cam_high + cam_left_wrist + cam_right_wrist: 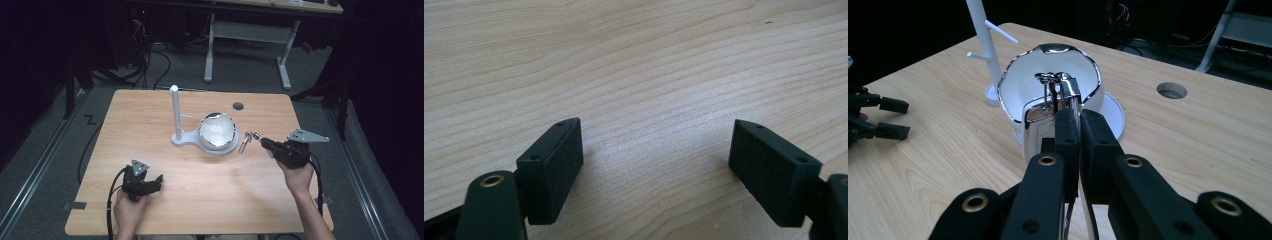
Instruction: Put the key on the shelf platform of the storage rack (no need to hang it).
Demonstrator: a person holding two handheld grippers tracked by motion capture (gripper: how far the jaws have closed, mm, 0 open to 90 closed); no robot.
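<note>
One car key (244,144), one bowl (217,131)

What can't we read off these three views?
- Right gripper, right gripper view: the jaws hide which part of the key fob set they pinch.
- High view: the fob is too small for detail.
- Bowl bottom: glare and the rim hide it.

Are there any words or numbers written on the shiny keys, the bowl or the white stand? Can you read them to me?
No words or numbers can be read anywhere.
Car key, held by the right gripper: no readable mark.
White bowl: plain, nothing written.
White stand: plain.
Wooden table: only wood grain.
Left gripper: no lettering to be made out.
</note>
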